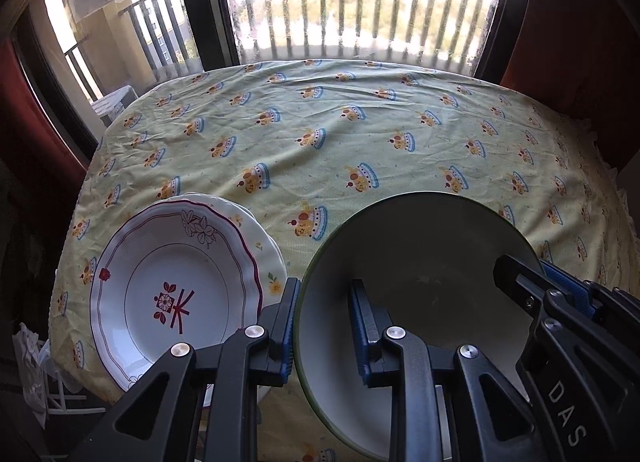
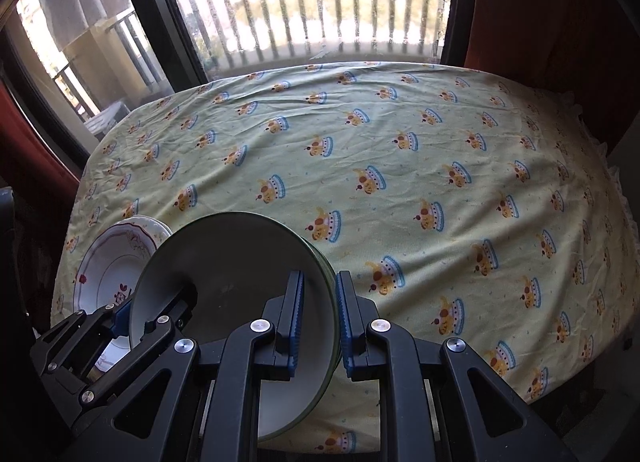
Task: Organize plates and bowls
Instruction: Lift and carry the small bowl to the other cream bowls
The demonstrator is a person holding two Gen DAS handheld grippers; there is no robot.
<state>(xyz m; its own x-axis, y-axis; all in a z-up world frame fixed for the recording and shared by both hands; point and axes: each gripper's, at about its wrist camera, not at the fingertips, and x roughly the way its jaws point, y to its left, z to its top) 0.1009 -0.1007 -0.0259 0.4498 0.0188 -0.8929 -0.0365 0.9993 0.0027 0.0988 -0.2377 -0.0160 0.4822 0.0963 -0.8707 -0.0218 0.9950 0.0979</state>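
A large green-rimmed bowl (image 1: 416, 274) is held above the table by both grippers. My left gripper (image 1: 324, 318) straddles its left rim, one finger outside and one inside. My right gripper (image 2: 318, 314) straddles the right rim of the bowl (image 2: 232, 258) the same way, and shows in the left wrist view (image 1: 560, 294) at the bowl's right edge. A stack of white plates (image 1: 176, 294) with red floral print sits on the table at the near left, just left of the bowl; it also shows in the right wrist view (image 2: 108, 266).
The table wears a yellow cloth (image 1: 360, 134) printed with cakes. A window with balcony railing (image 1: 352, 10) stands behind the far edge. Red curtains (image 2: 552, 22) hang at the right. A white wire rack (image 1: 44, 378) sits below the table's left edge.
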